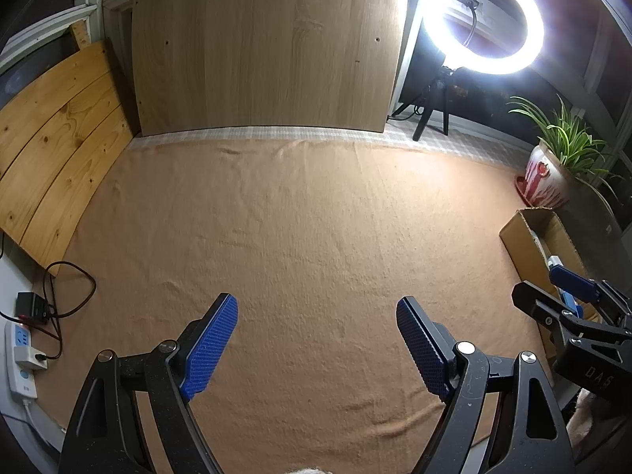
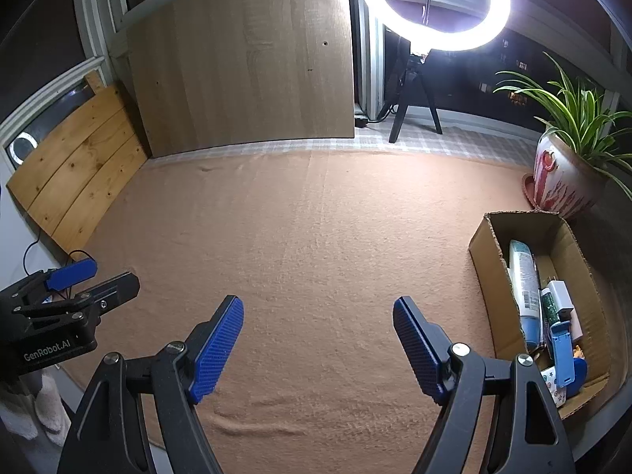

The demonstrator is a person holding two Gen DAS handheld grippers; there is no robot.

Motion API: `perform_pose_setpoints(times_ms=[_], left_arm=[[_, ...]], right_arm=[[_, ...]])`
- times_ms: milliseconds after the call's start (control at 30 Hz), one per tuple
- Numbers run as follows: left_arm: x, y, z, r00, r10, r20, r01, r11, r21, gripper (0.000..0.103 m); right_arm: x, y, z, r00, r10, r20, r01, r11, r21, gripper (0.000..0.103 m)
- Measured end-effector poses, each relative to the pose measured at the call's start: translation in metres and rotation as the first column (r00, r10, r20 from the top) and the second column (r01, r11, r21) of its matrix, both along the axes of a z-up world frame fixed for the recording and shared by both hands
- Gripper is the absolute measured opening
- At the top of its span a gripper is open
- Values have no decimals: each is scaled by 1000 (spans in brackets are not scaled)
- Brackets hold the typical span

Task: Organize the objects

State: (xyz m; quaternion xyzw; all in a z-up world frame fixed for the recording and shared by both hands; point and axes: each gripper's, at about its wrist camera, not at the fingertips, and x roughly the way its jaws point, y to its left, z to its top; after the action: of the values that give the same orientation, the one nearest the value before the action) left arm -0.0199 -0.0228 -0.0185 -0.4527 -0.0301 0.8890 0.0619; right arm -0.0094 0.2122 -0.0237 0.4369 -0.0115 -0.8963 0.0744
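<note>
My left tool (image 1: 316,343), a black two-finger clamp with blue ribbed pads, hangs with its jaws spread wide and nothing between them, tilted down over the tan felt-like cloth (image 1: 296,237) that covers the surface. My right tool (image 2: 318,345), the same black build with blue pads, is spread wide as well and just as empty; each tool shows at the edge of the other's view, so the two sit side by side and apart. The things to be sorted lie in the open brown cardboard box (image 2: 484,252) at the right edge of the cloth, near my right tool: a long white and blue tube (image 2: 523,288) lying along the box's left wall, a small white plug-like block (image 2: 561,296) beside it, a light blue folding plastic stand (image 2: 563,355) toward the near end, and some smaller bits under them that I cannot make out. The cloth in front of both tools is bare (only creases and a few ripples). Behind the box stands a white and red ceramic pot with a striped green plant (image 2: 565,181). A lit white ring light on a black tripod (image 2: 434,4) glares at the back right, beside a pale wood-grain board (image 1: 264,47) leaning upright. Yellowish pine planks (image 1: 55,150) lean at the left, and a white power strip (image 1: 21,355) lies below them.
</note>
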Motion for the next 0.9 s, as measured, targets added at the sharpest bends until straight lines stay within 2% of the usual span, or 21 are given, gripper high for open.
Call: perform_pose_setpoints(times_ms=[900], left_arm=[[-5, 3, -5, 1000, -19, 14, 19, 1000, -2, 85]], right_arm=[[0, 1, 0, 1000, -27, 1, 27, 1000, 11, 75]])
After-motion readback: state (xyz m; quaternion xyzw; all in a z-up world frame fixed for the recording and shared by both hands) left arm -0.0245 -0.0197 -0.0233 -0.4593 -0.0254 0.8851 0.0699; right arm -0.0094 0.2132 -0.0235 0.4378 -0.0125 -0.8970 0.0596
